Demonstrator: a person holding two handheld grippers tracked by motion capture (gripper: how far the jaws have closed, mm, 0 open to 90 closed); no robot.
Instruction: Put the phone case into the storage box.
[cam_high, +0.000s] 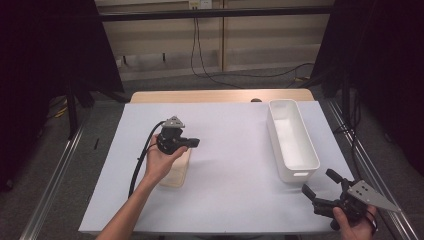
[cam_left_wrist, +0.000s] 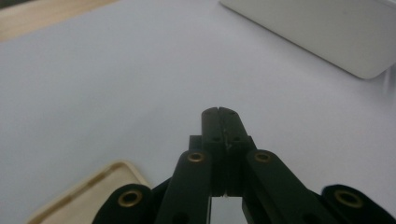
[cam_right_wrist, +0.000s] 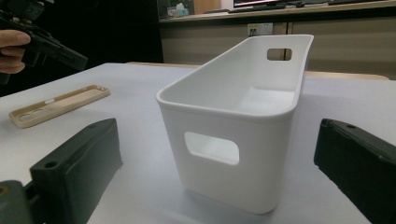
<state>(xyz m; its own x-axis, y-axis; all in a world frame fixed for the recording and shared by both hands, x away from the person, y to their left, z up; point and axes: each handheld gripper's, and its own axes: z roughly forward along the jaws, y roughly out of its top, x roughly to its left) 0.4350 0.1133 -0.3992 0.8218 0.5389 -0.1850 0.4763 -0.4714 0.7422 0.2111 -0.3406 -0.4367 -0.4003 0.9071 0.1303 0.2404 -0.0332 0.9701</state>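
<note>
Beige phone case lies flat on the white mat in the high view, long axis twelve-to-six, right beneath the left gripper, whose jaws point to three o'clock. In the left gripper view, jaws are pressed together, empty, the case's corner at seven o'clock. From the right gripper view, its jaws stand spread toward the white bin, case well off at ten o'clock.

White sheet over a wooden table, black cables on the floor beyond.

black claw, brass screws, grey plate
</note>
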